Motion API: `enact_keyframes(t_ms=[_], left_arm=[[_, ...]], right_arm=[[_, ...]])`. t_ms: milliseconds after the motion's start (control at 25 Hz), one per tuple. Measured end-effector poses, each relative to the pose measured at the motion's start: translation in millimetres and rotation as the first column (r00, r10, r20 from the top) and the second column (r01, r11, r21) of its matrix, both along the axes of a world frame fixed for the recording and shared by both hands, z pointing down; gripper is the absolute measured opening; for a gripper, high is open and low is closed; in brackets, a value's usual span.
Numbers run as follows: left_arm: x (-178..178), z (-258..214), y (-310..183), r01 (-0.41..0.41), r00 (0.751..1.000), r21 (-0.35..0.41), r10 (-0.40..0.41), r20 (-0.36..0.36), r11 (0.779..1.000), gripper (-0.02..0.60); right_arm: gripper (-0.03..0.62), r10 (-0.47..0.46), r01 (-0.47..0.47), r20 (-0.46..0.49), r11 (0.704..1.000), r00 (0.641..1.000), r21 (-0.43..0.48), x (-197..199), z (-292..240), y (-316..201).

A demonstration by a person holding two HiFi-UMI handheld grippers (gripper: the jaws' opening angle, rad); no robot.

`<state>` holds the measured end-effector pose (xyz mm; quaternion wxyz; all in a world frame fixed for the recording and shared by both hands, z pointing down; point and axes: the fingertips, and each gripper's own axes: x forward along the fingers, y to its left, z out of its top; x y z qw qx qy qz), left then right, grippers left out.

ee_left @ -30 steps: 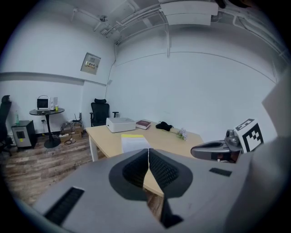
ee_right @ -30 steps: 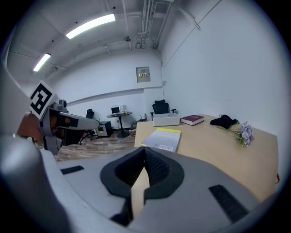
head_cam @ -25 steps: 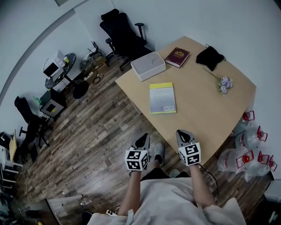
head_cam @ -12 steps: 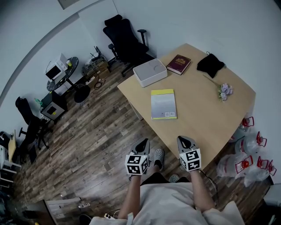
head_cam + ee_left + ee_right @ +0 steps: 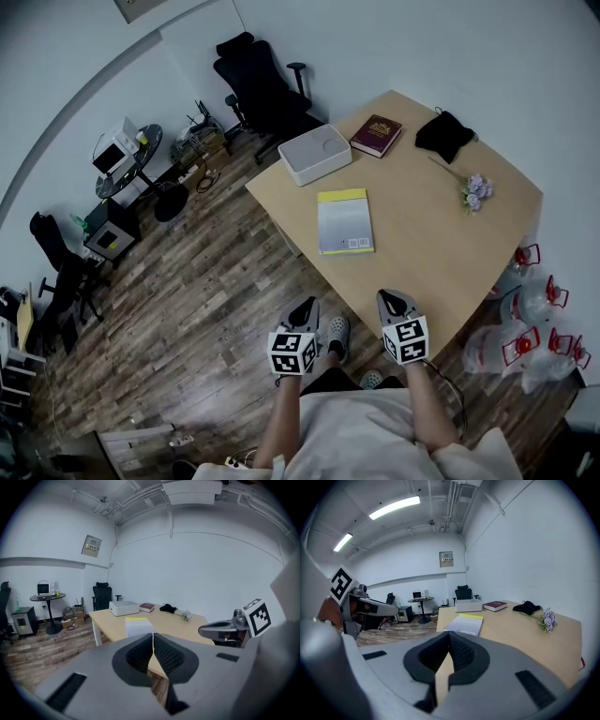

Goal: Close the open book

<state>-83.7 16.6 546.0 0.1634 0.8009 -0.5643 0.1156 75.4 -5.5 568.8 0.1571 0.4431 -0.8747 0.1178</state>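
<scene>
The left gripper is clenched, its ribbed jaws pressed together with nothing between them; the right gripper is likewise clenched and empty, its jaws meeting along one thin seam; both are held side by side in front of the person's body, a little apart from each other, each carrying its marker cube at the back and pointing forward and slightly down; the left one hangs over the wooden floor, the right one just at the near edge of the table; neither touches anything.

Beyond the tips, well apart from both grippers, the book lies flat on the light wooden table near its left edge; one grey cover faces up with a yellow band along the far end, and it appears closed; no spread pages show in any view.

Farther back on the table a white box sits near the far left corner; beside it, to the right, lies a dark red book; further right rests a black cloth, and nearer the right edge a small sprig of pale flowers.

Off the table, a black office chair stands by the wall behind the white box; clear containers with red handles crowd the floor at the right.
</scene>
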Motion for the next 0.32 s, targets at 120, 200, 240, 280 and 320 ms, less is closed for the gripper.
enact_keyframes(t_ms=[120, 200, 240, 280, 320], left_arm=[[-0.2, 1.1, -1.5, 0.001, 1.0, 0.001, -0.001, -0.002, 1.0, 0.025], [0.2, 2.2, -3.3, 0.0, 1.0, 0.0, 0.0, -0.001, 1.0, 0.025], [0.5, 2.9, -3.8, -0.001, 1.0, -0.001, 0.001, -0.001, 1.0, 0.025], [0.7, 3.6, -4.2, -0.001, 1.0, -0.002, 0.001, 0.0, 1.0, 0.025], [0.9, 4.3, -4.4, -0.002, 1.0, -0.003, 0.002, 0.0, 1.0, 0.025]], right_arm=[[0.005, 0.002, -0.002, 0.002, 1.0, 1.0, -0.003, 0.6, 2.0, -1.1], [0.005, 0.002, -0.002, 0.003, 1.0, 1.0, -0.003, 0.8, 2.8, -3.0], [0.005, 0.001, -0.001, 0.002, 1.0, 1.0, -0.002, 0.9, 3.2, -3.6], [0.005, 0.001, -0.001, 0.001, 1.0, 1.0, -0.002, 0.9, 3.7, -4.0], [0.005, 0.001, -0.001, 0.0, 1.0, 1.0, -0.002, 0.9, 4.2, -4.2]])
